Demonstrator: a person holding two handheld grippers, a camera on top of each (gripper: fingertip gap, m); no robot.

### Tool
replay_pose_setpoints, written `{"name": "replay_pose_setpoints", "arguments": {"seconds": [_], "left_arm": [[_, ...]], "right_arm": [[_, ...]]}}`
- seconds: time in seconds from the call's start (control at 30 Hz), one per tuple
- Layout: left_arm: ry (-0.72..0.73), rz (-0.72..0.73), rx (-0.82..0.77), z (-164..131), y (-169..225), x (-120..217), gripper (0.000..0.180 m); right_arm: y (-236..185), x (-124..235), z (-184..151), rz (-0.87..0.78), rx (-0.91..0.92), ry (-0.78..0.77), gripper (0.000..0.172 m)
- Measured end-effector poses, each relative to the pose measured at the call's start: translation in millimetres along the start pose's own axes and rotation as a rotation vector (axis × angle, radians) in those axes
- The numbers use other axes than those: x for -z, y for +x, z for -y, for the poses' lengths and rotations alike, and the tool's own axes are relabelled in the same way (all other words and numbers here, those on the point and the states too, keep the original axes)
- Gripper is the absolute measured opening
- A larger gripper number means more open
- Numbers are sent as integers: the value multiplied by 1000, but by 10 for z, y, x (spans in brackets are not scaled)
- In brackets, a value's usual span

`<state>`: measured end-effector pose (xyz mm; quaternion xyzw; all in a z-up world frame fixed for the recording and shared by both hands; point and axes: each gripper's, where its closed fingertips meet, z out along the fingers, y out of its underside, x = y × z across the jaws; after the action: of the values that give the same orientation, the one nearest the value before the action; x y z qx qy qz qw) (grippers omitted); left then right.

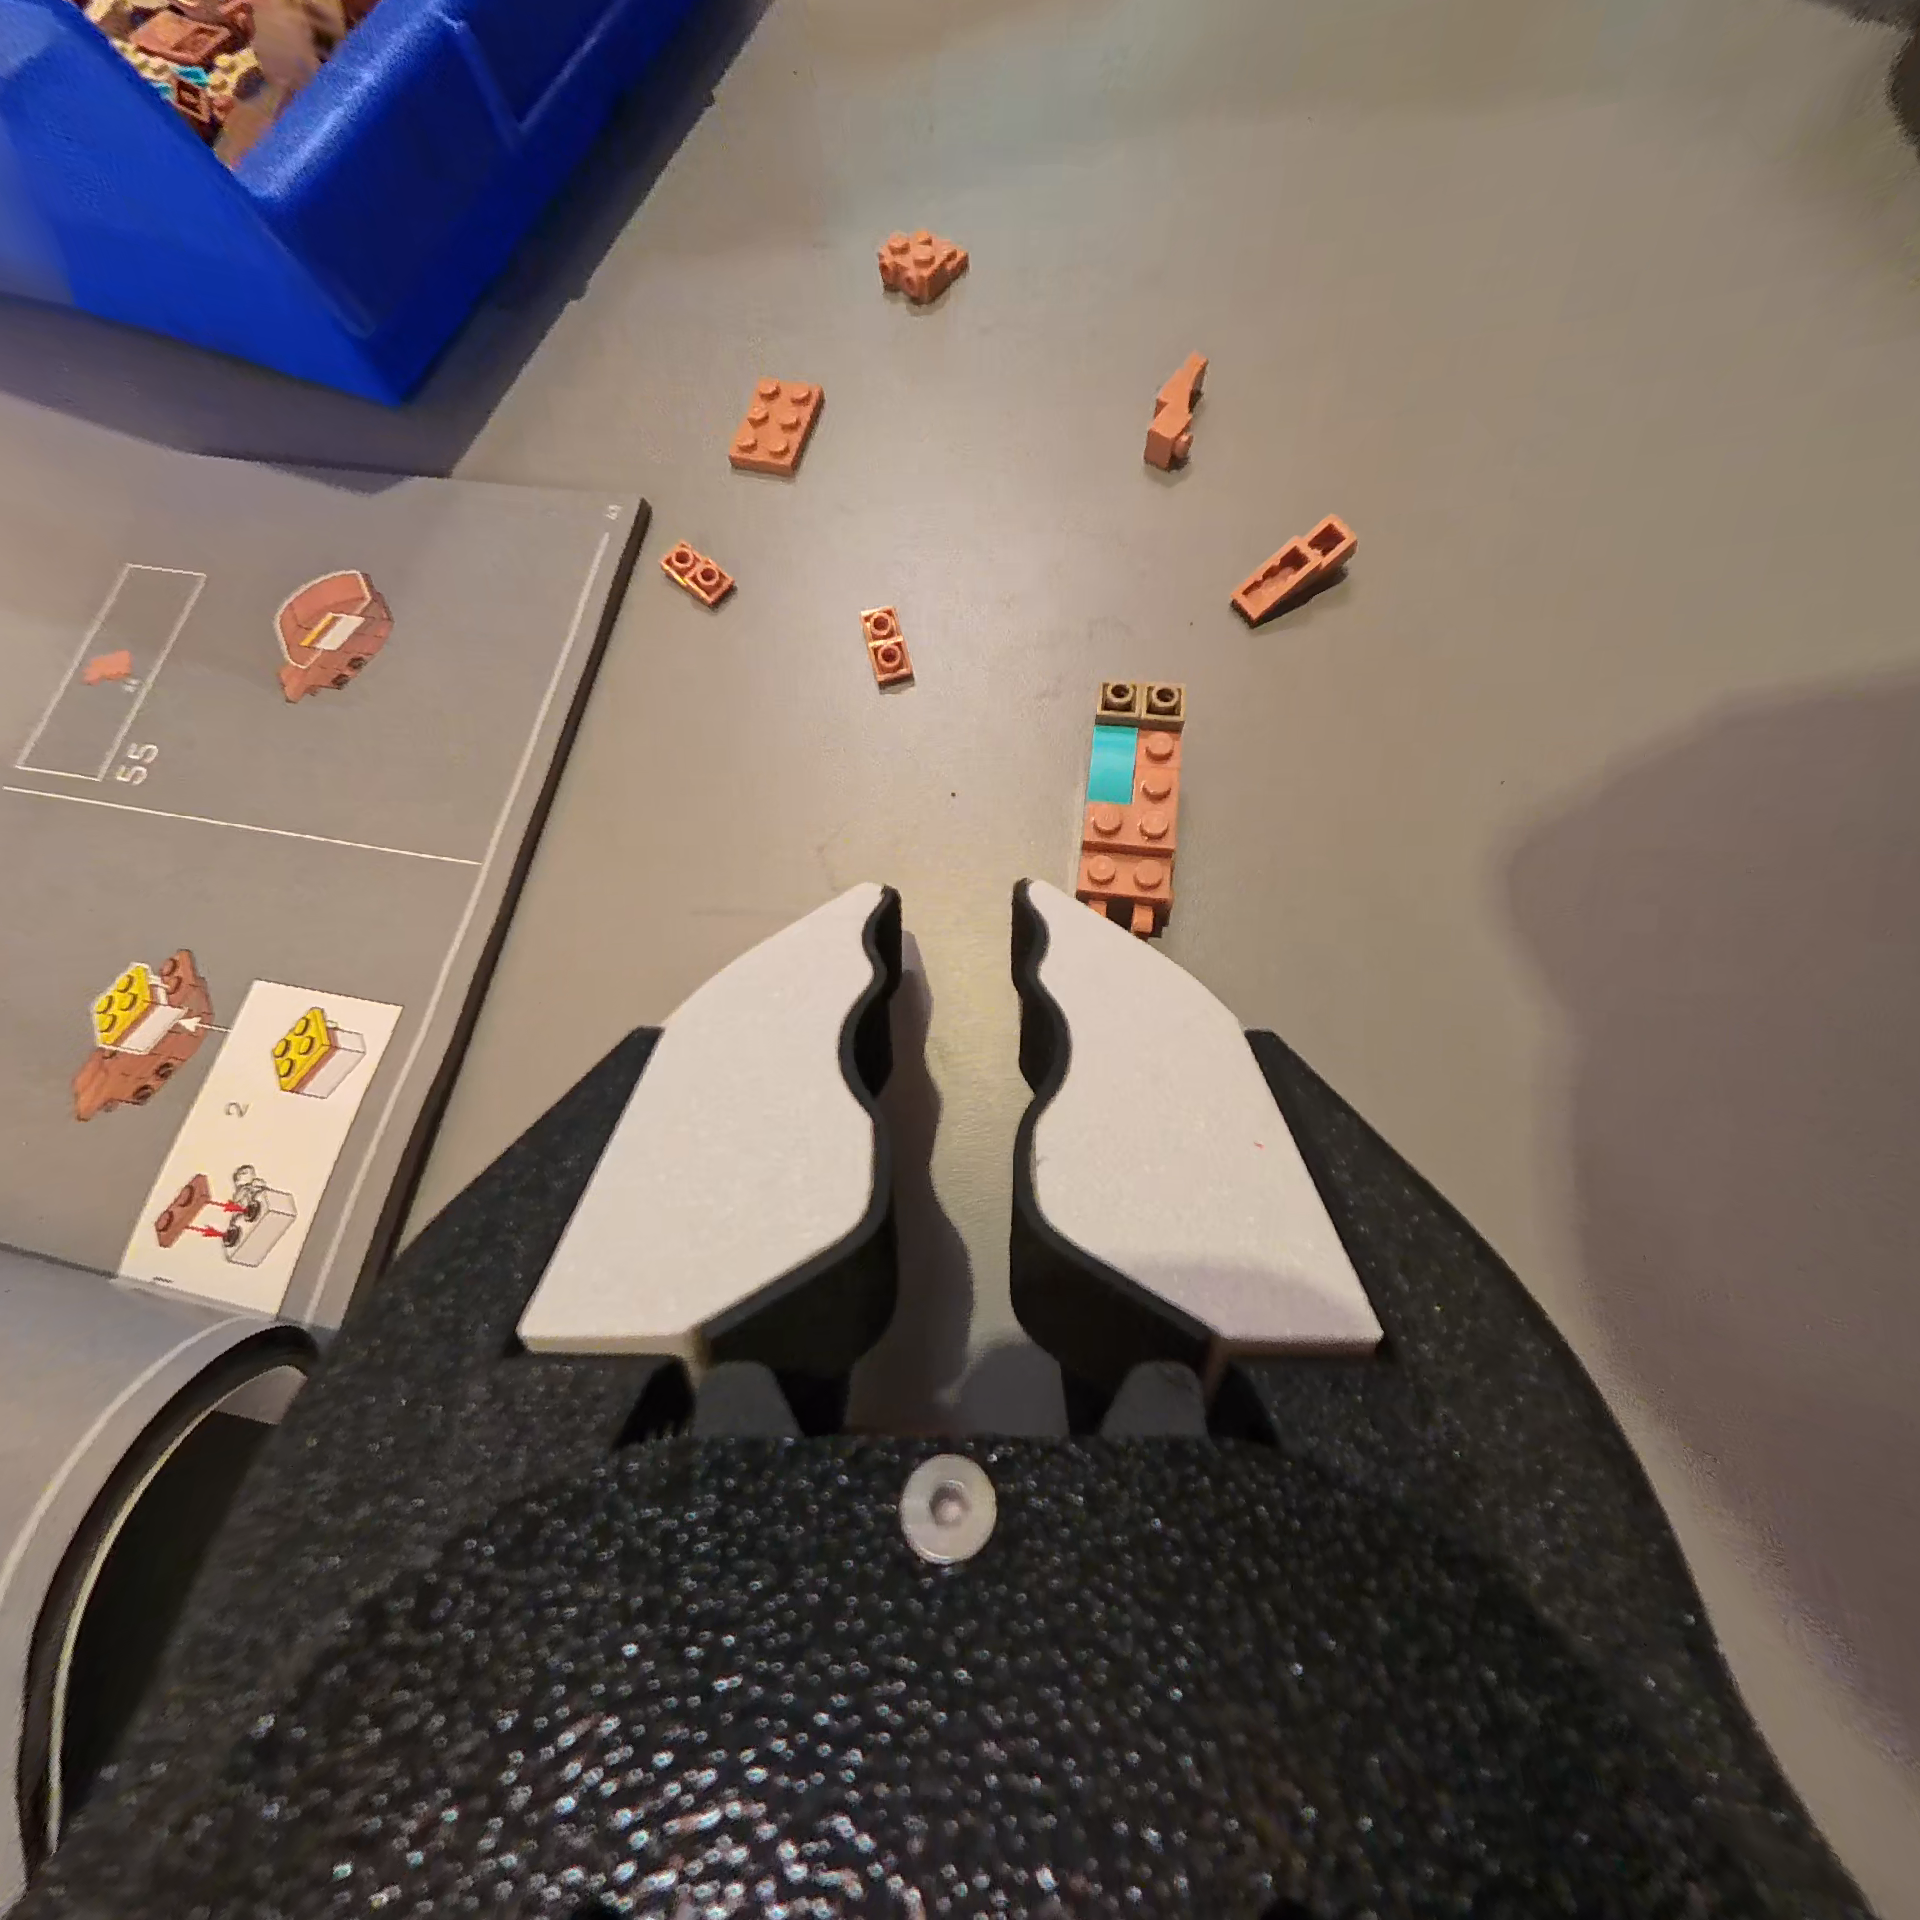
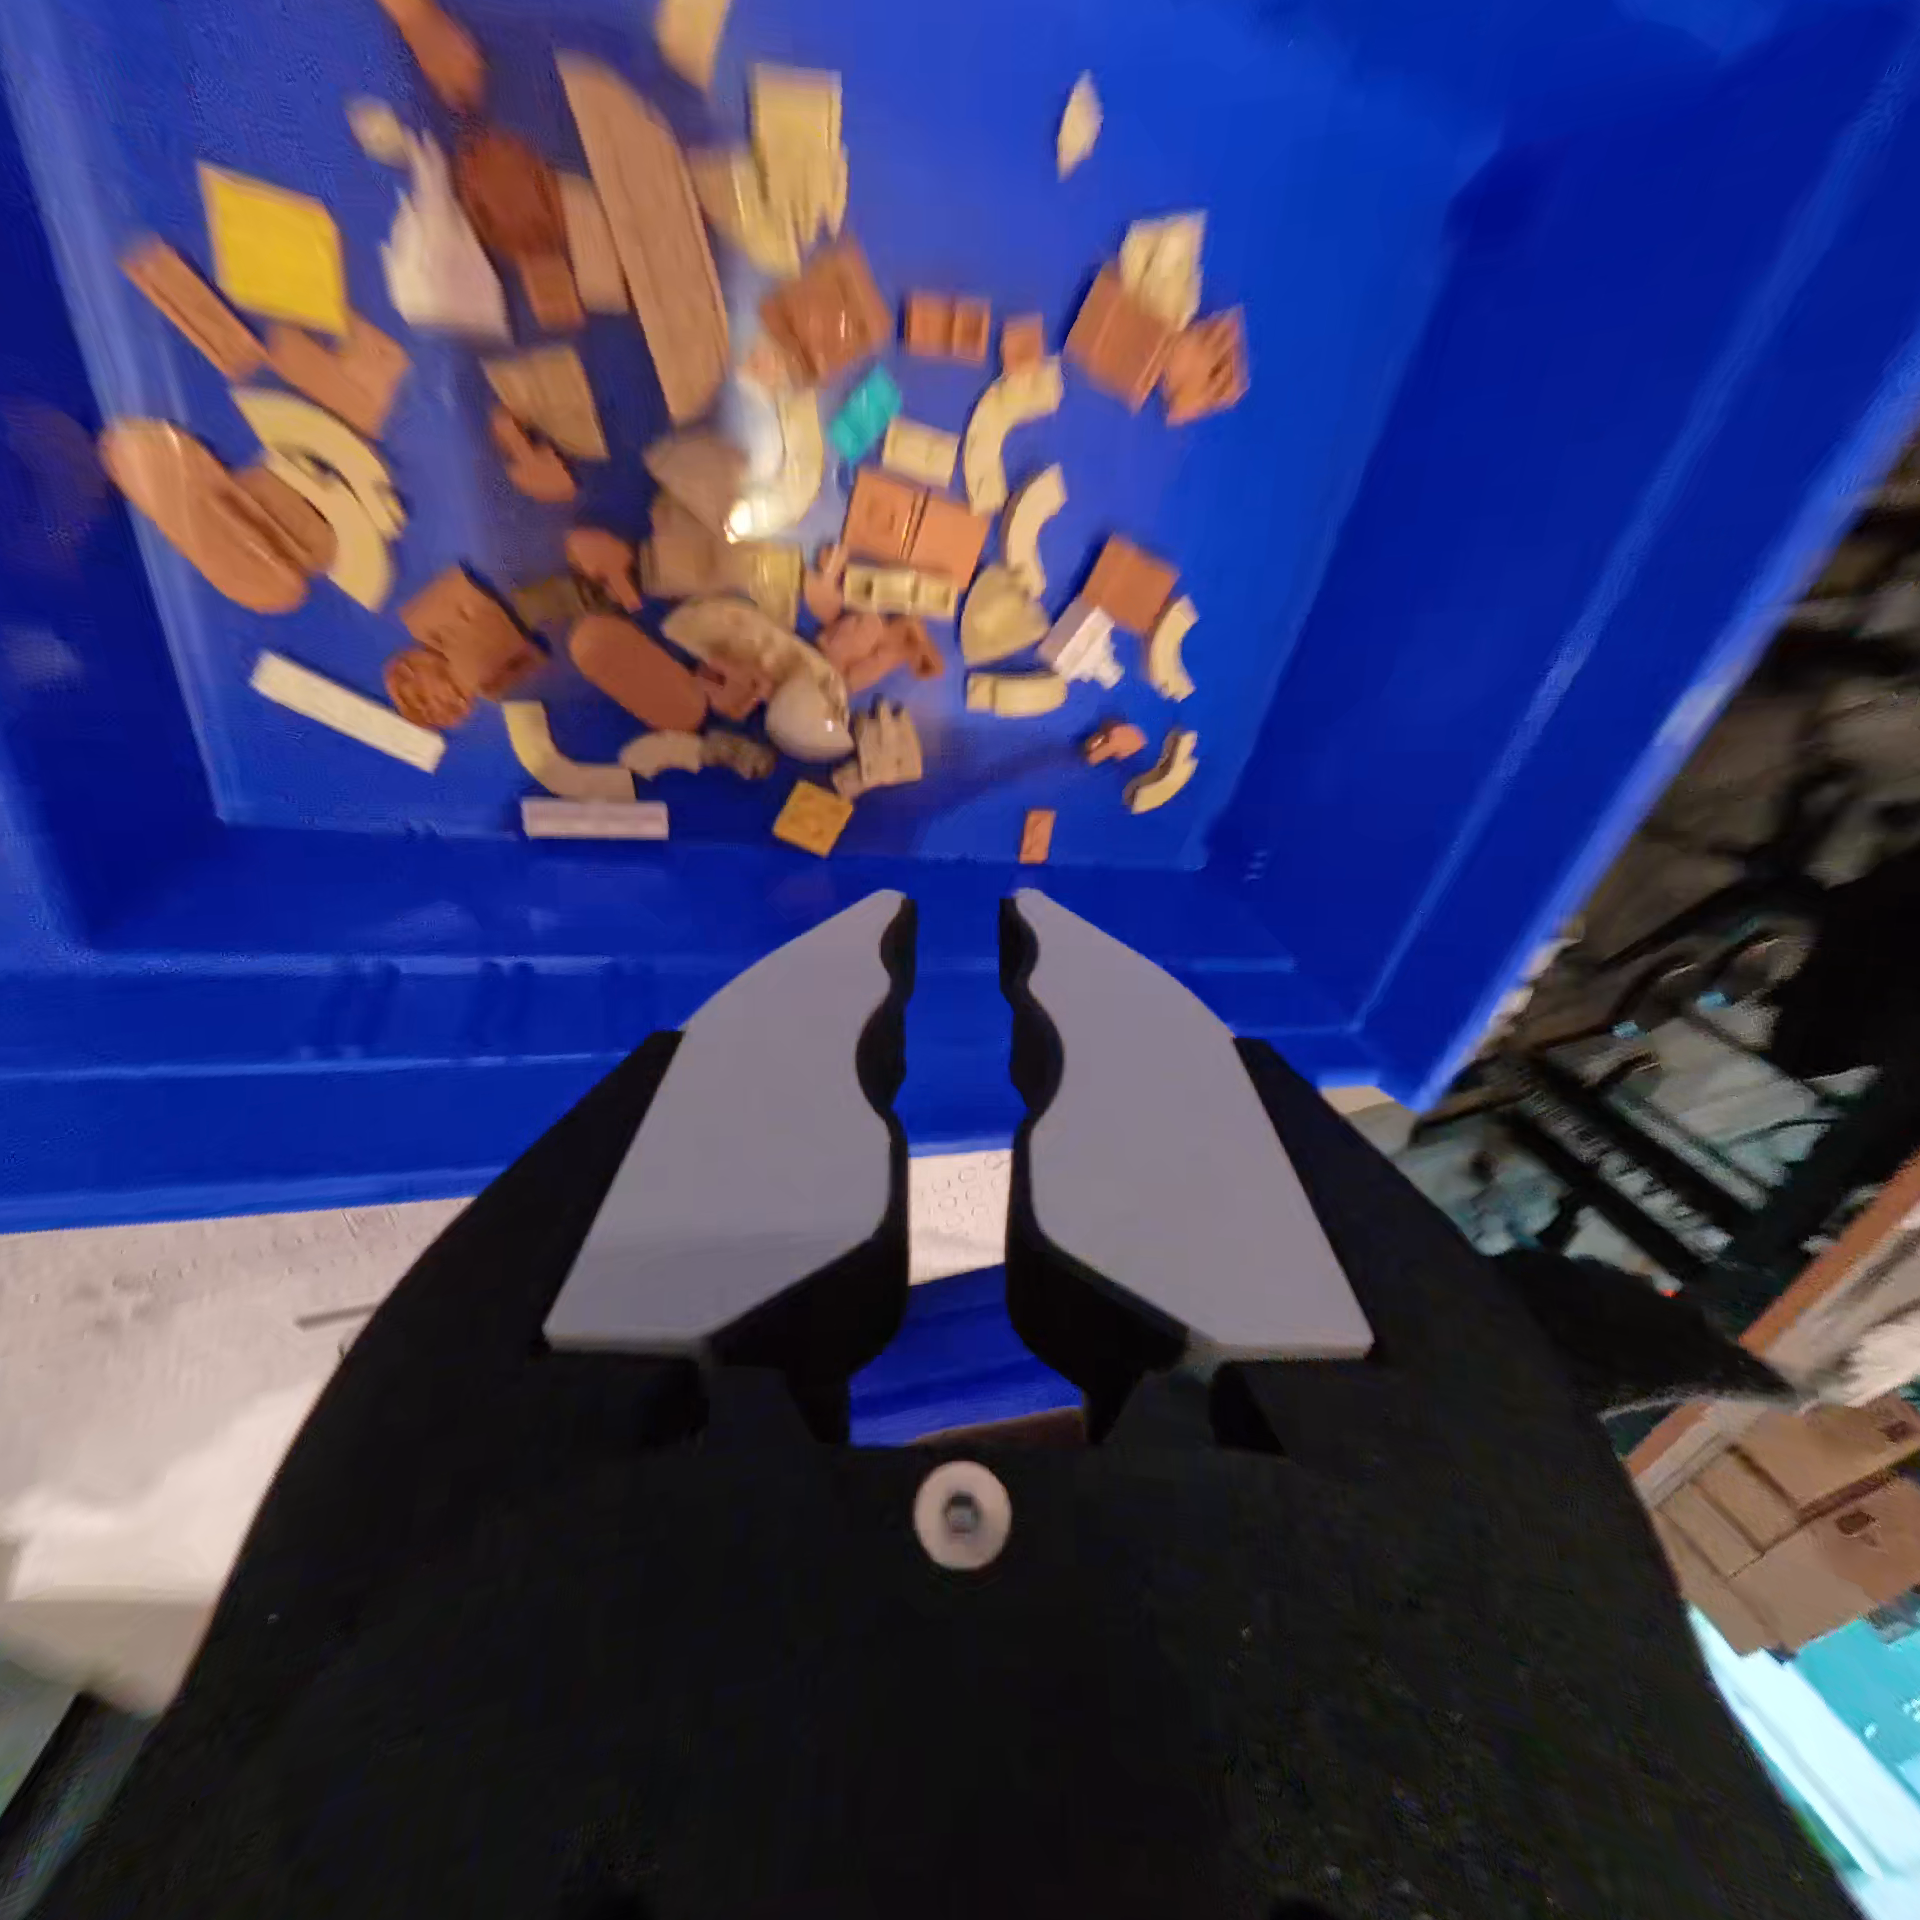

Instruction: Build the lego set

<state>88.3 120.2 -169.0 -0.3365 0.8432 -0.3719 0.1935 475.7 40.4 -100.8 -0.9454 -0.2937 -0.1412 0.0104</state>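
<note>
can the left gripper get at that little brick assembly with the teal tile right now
Probably yes. The left gripper is open and empty, and the brick assembly lies on bare table just ahead and right of its fingertips, with nothing between them.

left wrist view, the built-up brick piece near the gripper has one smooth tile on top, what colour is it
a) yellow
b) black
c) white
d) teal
d: the small brick assembly lying on the grey table, just beyond and right of the open, empty left gripper, shows a smooth teal tile among its reddish-brown studded parts.
</note>
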Motion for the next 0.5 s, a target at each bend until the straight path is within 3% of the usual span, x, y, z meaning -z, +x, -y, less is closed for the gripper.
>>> {"name": "replay_pose_setpoints", "arguments": {"seconds": [0.1,0.27,0.5], "left_arm": [[5,0,-5,3,6,8,19],[10,-5,-11,5,17,15,20],[9,-6,-8,4,16,14,20]], "right_arm": [[103,-294,-78,116,-12,-140,6],[243,-451,-71,152,-39,-227,21],[207,-622,-146,170,53,-415,21]]}}
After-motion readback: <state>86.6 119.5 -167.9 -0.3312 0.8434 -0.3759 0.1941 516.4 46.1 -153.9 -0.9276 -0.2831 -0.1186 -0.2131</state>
